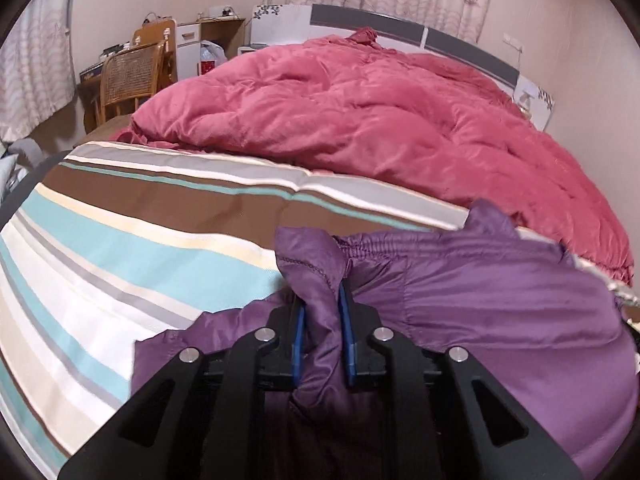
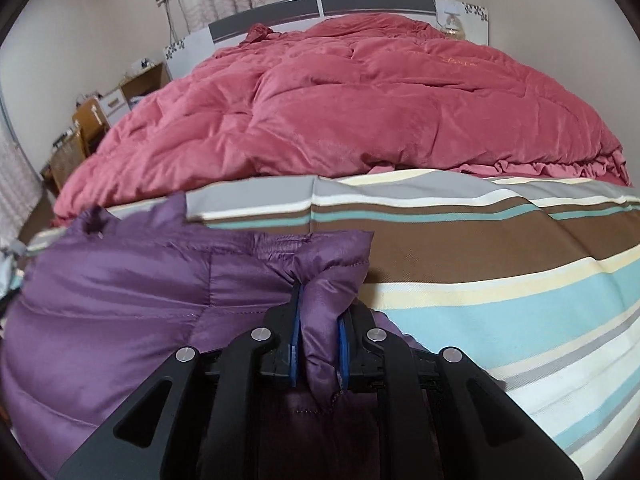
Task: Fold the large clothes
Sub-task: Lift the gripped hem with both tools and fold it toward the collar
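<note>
A purple padded jacket (image 1: 480, 300) lies bunched on the striped bedsheet (image 1: 120, 240) at the near end of the bed. In the left wrist view, my left gripper (image 1: 322, 296) is shut on a fold of its hem, and the blue pads (image 1: 299, 328) press the fabric from both sides. The jacket spreads to the right of it. In the right wrist view, my right gripper (image 2: 320, 300) is shut on another fold of the same jacket (image 2: 120, 280), which spreads to its left over the striped sheet (image 2: 500, 280). An elastic edge of the jacket runs between the two grips.
A rumpled pink quilt (image 1: 360, 100) (image 2: 340, 100) covers the far half of the bed up to the headboard (image 2: 320, 4). A wicker chair (image 1: 128, 76) and small cabinets (image 1: 192, 40) stand beside the bed at the left. Curtains hang behind.
</note>
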`<control>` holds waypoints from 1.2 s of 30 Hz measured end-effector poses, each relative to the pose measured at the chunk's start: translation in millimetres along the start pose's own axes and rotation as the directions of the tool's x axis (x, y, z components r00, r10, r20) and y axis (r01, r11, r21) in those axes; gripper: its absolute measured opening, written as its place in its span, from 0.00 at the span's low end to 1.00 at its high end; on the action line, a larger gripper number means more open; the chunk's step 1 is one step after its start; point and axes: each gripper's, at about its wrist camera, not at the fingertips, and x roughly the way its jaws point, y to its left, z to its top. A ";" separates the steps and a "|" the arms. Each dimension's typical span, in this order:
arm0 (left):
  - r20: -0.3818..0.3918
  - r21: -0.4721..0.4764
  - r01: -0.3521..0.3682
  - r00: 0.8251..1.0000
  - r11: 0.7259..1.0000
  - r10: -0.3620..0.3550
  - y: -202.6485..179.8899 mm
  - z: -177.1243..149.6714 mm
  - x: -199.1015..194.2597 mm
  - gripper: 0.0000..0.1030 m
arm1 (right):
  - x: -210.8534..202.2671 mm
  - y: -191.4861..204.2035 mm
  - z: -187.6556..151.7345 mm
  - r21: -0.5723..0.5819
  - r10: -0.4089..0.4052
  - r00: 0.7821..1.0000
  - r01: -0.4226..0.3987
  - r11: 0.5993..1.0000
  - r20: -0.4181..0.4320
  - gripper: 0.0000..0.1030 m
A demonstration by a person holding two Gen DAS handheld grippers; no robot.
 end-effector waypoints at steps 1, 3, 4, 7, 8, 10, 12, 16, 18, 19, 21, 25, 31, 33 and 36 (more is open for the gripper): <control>-0.008 -0.007 0.000 1.000 1.000 0.000 0.6 -2.7 5.0 0.17 | 2.9 0.9 -0.8 0.002 -0.004 1.000 0.004 1.000 0.000 0.13; -0.016 -0.007 0.001 1.000 1.000 -0.002 -0.3 -5.3 11.3 0.18 | 6.3 1.8 -2.4 0.003 -0.013 1.000 0.013 1.000 0.005 0.13; -0.019 -0.010 0.002 1.000 1.000 -0.003 -0.2 -5.6 13.2 0.19 | 7.5 1.5 -2.1 0.005 -0.014 1.000 0.014 1.000 0.005 0.13; -0.022 -0.013 0.001 1.000 1.000 -0.001 -0.4 -6.5 15.5 0.20 | 10.1 1.5 -2.2 0.002 -0.025 1.000 0.025 1.000 0.007 0.13; -0.023 -0.014 0.002 1.000 1.000 -0.003 0.3 -6.2 15.7 0.20 | 10.6 2.9 -2.0 -0.005 -0.034 0.999 0.034 0.999 0.007 0.13; -0.029 -0.008 -0.003 1.000 1.000 0.002 0.0 -5.4 14.4 0.21 | 10.3 5.6 -1.3 -0.015 -0.048 0.999 0.048 0.999 0.004 0.17; -0.029 0.002 -0.032 0.999 0.999 0.032 -1.6 -4.3 8.9 0.34 | 6.7 6.2 -0.3 -0.017 -0.064 0.998 0.064 0.998 0.002 0.25; 0.016 -0.004 -0.087 0.996 0.996 0.087 8.6 -9.7 -21.3 0.89 | -15.4 -2.3 -3.0 0.017 -0.094 0.995 0.094 0.995 0.014 0.79; 0.016 -0.001 -0.097 0.995 0.995 0.097 16.6 -14.4 -33.2 0.89 | -30.3 -10.0 -7.3 0.047 -0.062 0.998 0.061 0.997 0.030 0.79; 0.012 0.004 -0.104 0.995 0.995 0.104 22.8 -19.7 -40.8 0.89 | -37.1 -13.5 -10.4 0.054 -0.050 0.998 0.049 0.997 0.025 0.79; 0.001 -0.003 -0.091 0.996 0.996 0.091 33.2 -28.6 -50.6 0.92 | -50.4 -24.4 -20.6 0.076 -0.044 0.999 0.044 0.996 -0.003 0.79; -0.043 -0.056 -0.001 0.999 0.998 -0.002 53.2 -47.7 -61.0 0.95 | -70.9 -48.7 -45.3 0.142 -0.008 0.999 0.013 0.990 -0.033 0.88; -0.123 -0.187 0.199 0.967 0.962 -0.223 63.2 -78.6 -57.7 0.92 | -74.4 -70.8 -78.4 0.273 0.145 0.985 -0.114 0.955 -0.094 0.89; -0.103 -0.205 0.214 0.966 0.955 -0.238 62.3 -83.6 -59.2 0.81 | -71.6 -67.2 -85.1 0.300 0.213 0.974 -0.182 0.937 -0.076 0.82; -0.102 -0.225 0.259 0.953 0.939 -0.287 58.7 -89.1 -60.7 0.58 | -70.5 -52.6 -87.4 0.267 0.214 0.974 -0.188 0.945 -0.072 0.49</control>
